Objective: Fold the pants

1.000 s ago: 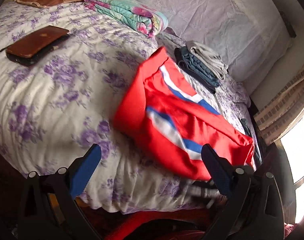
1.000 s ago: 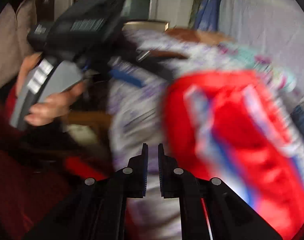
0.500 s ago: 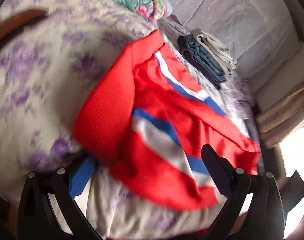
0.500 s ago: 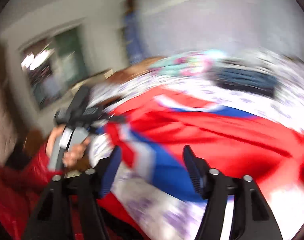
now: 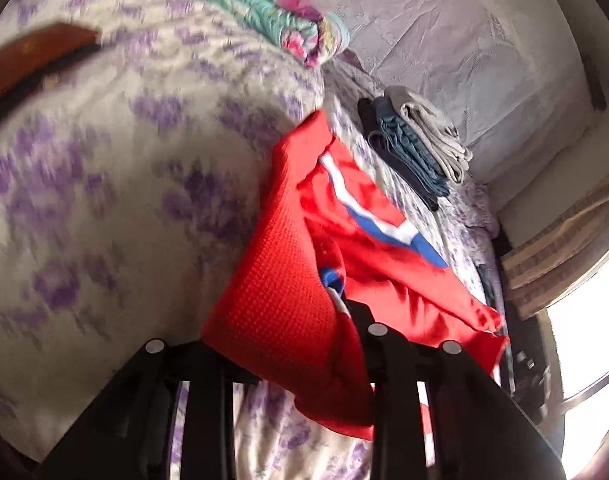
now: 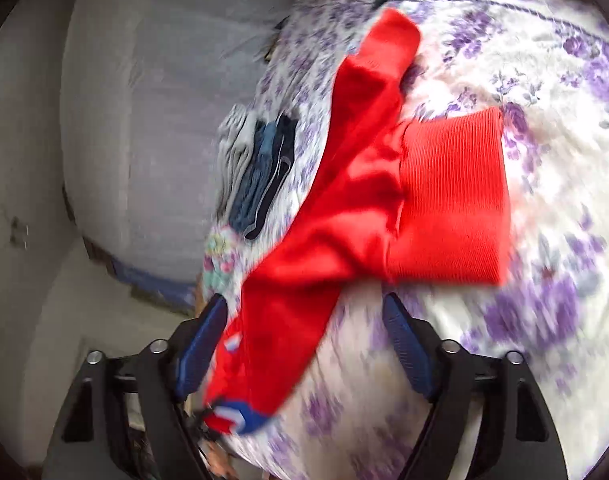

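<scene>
The red pants [image 5: 288, 280] lie on the flowered bed [image 5: 104, 200], long axis running from the ribbed waistband toward the folded clothes stack [image 5: 416, 148]. A second ago the left gripper [image 5: 288, 344] gaped before them; now, angled downward, it is closing on the waistband. The right gripper [image 6: 304, 344], then shut, is opening around a pant leg without pressing it.

Red pants [image 5: 280, 304], blue-white stripes; white bedspread [image 5: 104, 184], purple flowers.

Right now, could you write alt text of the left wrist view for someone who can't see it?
The left gripper, its jaws closing on a fold of the red pants, over a bed with a purple-flowered bedspread. Behind lie a folded clothes stack and a rolled floral quilt.
</scene>
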